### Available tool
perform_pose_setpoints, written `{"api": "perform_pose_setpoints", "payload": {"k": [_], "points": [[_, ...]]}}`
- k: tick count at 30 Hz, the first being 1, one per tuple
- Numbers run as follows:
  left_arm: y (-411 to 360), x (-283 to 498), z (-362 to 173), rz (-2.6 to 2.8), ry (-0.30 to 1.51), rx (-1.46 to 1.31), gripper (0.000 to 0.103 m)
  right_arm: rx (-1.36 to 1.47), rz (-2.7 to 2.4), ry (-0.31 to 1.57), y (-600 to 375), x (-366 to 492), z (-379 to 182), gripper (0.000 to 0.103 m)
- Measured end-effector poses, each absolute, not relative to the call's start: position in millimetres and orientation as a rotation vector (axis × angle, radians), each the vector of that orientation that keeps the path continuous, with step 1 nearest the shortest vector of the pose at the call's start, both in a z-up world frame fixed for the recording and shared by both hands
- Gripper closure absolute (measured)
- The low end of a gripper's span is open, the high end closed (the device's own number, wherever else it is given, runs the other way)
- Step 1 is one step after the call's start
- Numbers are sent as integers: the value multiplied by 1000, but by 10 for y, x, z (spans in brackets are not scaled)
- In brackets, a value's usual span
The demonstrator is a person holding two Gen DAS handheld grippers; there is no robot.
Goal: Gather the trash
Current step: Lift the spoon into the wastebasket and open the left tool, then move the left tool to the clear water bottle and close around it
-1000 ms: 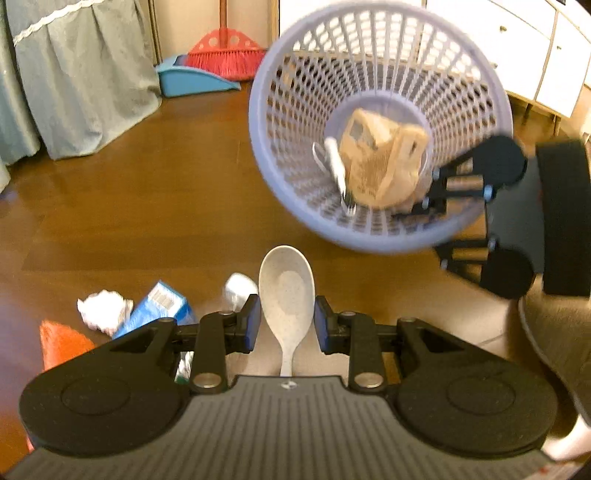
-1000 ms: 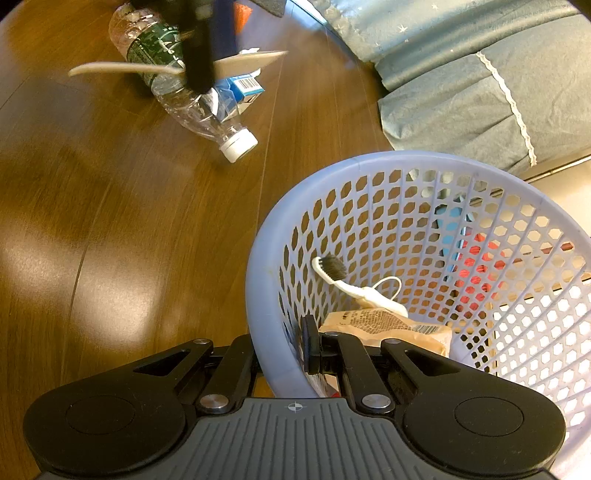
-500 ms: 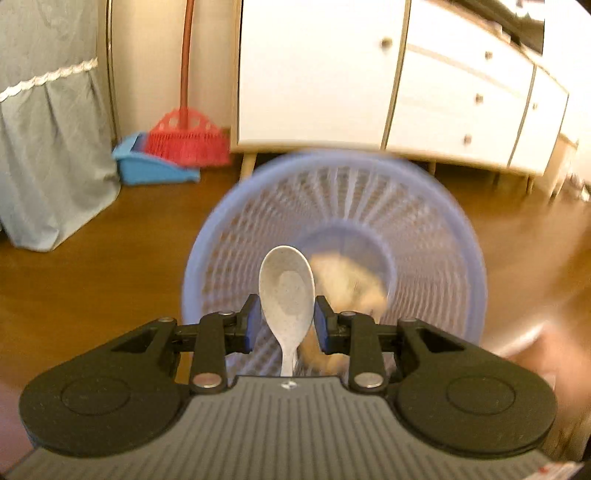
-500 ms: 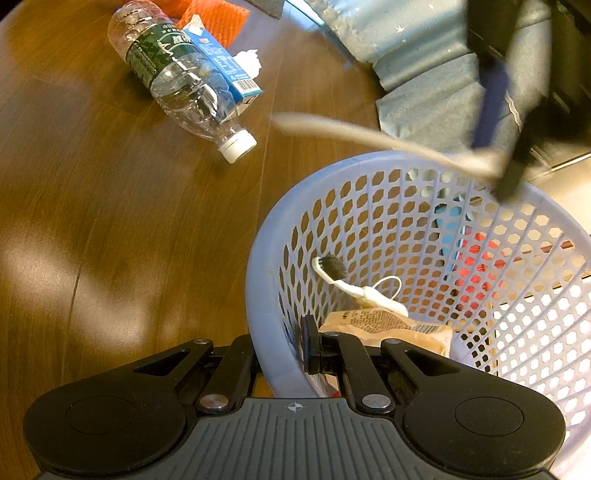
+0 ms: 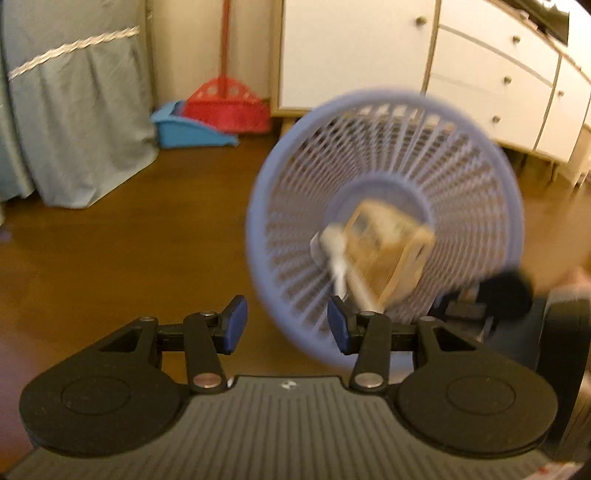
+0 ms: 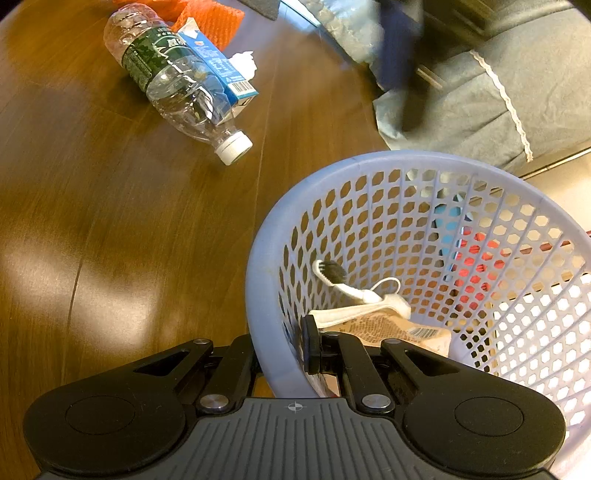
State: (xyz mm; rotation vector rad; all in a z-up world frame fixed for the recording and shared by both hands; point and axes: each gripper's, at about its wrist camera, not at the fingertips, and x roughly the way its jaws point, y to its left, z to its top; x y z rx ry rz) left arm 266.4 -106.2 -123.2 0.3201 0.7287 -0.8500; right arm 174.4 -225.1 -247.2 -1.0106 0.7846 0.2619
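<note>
Basket (image 6: 369, 166), lavender plastic w/ perforated wall, stands on the wood floor (image 6: 110, 240); its near rim is clamped by the right tongs (image 6: 280, 354).

Changes vs. 0.5 s ago: the pale spoon, then pinched in the left tongs (image 5: 287, 330), is gone from them. A pale, blurred utensil shape (image 5: 336, 254) now lies inside the basket in the left wrist view; in the right wrist view a pale flat piece (image 6: 354, 314) lies across the brown packet (image 6: 402, 328). Cannot confirm it is the spoon. Left tongs went from closed on the spoon to spread wide. Right tongs unchanged on the rim.

Orientation: in the left view the basket mouth faces the camera, bottom disc visible, long axis running away from the lens. Inside: brown packet, plus a toothbrush (image 6: 343, 280), dark bristle head toward the near-left wall, handle running right.

Tongs: left spread wide, nothing between the pads (image 5: 233, 328), touching nothing. Right pressed onto the basket wall, one pad inside, one outside.

Loose on floor, well apart from basket: clear bottle (image 6: 173, 81) on its side, white cap toward basket; blue carton (image 6: 218, 66) touching it; crumpled white paper (image 6: 245, 61); orange item (image 6: 210, 18).
</note>
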Motion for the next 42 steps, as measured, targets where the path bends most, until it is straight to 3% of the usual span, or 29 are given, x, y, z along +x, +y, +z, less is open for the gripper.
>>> {"api": "perform_pose_setpoints", "payload": {"k": [17,25,28,30,42], "points": [[682,2195,-1785,-575,889,395,61,-1021,262,791,-2246,1775,-2478,100],[814,2156,-1956,-594,902,434,56,-1029,260,794,-2246,1770,-2482,100],[765,2171,-2020,-607,895,475,47,-1032,261,795,-2241,1764,-2483,100],[717,2181,-2056,-636,876,518,34,-1032,261,796,-2240,1759,-2484,100],[361,2497,-2384,-681,906,669,32,-1035,259,800,-2214,1743,-2496,100]]}}
